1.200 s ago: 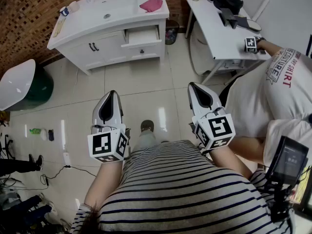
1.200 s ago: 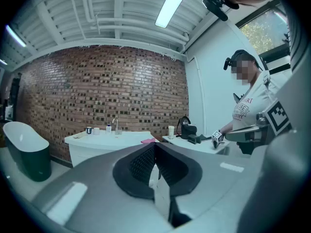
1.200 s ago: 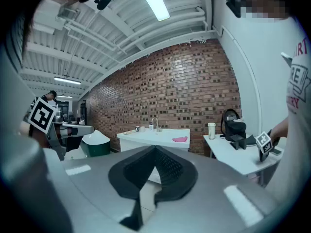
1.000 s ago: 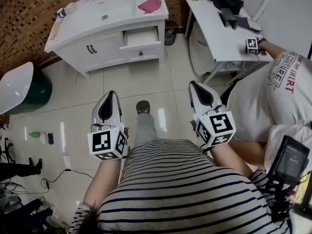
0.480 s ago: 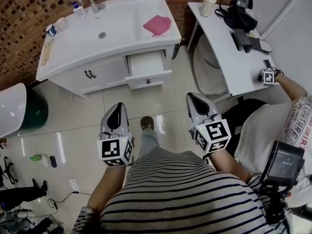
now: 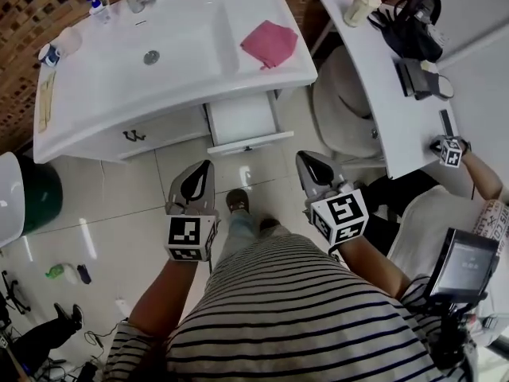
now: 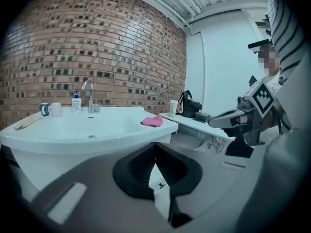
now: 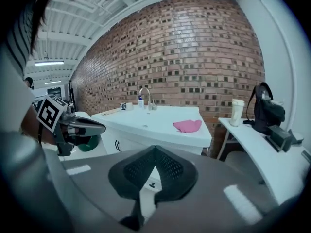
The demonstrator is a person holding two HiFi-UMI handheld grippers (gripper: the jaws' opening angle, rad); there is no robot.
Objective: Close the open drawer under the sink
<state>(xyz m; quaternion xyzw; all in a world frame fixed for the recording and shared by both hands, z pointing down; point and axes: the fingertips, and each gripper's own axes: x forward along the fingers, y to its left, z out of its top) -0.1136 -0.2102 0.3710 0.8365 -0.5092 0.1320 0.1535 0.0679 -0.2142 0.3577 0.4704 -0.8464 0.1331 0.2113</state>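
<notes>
A white vanity (image 6: 95, 138) with a sink stands against the brick wall. Its right-hand drawer (image 6: 242, 122) is pulled out, and the drawer front with a small knob (image 6: 248, 145) faces me. My left gripper (image 6: 205, 165) is shut and empty, pointing at the floor just short of the drawer's left corner. To the drawer's right, a little apart, my right gripper (image 6: 301, 157) is also shut and empty. In the left gripper view the jaws (image 7: 155, 145) meet with the drawer (image 7: 160, 181) showing below them. The right gripper (image 8: 154, 148) likewise aims at the drawer front (image 8: 148, 181).
A pink cloth (image 6: 270, 43) lies on the vanity top beside the basin (image 6: 151, 54). A white table (image 6: 390, 94) with a cup (image 6: 366, 5) and a black bag (image 6: 417, 14) stands to the right, where another person (image 6: 469, 205) sits. A green bin (image 6: 36, 193) is at left.
The vanity and its open drawer have come much closer as I walked toward them. Both grippers stay shut and have advanced near the drawer front.
</notes>
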